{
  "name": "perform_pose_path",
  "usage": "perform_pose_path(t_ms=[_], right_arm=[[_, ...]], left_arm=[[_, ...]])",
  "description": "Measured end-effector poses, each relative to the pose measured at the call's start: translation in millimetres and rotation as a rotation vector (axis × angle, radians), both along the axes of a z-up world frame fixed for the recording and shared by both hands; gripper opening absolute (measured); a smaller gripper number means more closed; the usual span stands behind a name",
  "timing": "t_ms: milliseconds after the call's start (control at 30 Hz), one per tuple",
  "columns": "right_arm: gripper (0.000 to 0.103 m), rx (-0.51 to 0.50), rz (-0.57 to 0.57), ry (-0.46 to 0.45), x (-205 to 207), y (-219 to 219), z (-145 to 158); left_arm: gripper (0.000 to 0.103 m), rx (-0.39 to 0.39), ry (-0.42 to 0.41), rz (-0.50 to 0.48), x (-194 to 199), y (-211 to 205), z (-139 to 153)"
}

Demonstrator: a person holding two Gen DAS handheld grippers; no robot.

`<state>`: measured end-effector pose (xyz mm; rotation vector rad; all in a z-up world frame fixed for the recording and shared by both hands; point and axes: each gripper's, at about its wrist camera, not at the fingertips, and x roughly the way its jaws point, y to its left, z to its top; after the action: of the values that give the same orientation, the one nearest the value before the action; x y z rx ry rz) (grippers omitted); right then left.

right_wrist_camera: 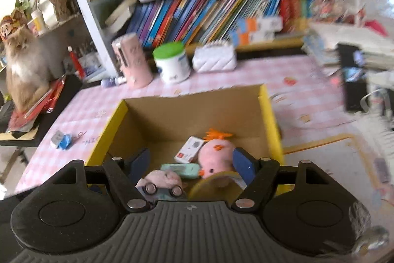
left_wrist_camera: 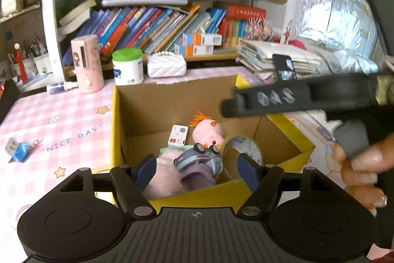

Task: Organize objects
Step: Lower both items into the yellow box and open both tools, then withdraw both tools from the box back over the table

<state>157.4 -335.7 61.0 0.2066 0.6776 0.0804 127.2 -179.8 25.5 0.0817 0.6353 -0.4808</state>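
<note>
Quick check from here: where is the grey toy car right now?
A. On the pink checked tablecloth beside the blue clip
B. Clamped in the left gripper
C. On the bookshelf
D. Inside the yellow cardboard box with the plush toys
D: the toy car lies in the box on the pink plush, and the left gripper stands open above it, pads clear.

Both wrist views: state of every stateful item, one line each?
cardboard box: open at the top, upright on the desk, holding toys.
toy car: in the box, lying on the pink plush.
tape roll: in the box, on edge against its right wall.
green-lidded tub: lid on, upright.
pink cylinder: upright.
left hand-held gripper: open, empty.
right hand-held gripper: open, empty.
</note>
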Motion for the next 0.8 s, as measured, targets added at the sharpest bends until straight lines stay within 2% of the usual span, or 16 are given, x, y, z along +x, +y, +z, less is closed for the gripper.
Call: perform_pose_path(t_ms=[133, 267, 467, 633, 800], right_arm=[[0.072, -0.063, -0.055, -0.042, -35, 4, 4], [0.072, -0.108, -0.131, -0.055, -67, 12, -2], [0.072, -0.119, -0.211, 0.05, -101, 35, -23], [0.072, -0.115, -0.201, 0.107, -118, 65, -34], [0.073, -0.118, -0.163, 0.126, -131, 101, -39]], left_arm=[[0.075, -0.018, -0.015, 0.031, -14, 19, 3], [0.077, -0.038, 0.006, 0.091, -25, 44, -2], [0.079, -0.054, 0.082, 0.179, -41, 85, -17], [0.08, -0.029, 0.122, 0.19, -58, 113, -24], [0.083, -0.011, 0.12, 0.222, -73, 144, -22]])
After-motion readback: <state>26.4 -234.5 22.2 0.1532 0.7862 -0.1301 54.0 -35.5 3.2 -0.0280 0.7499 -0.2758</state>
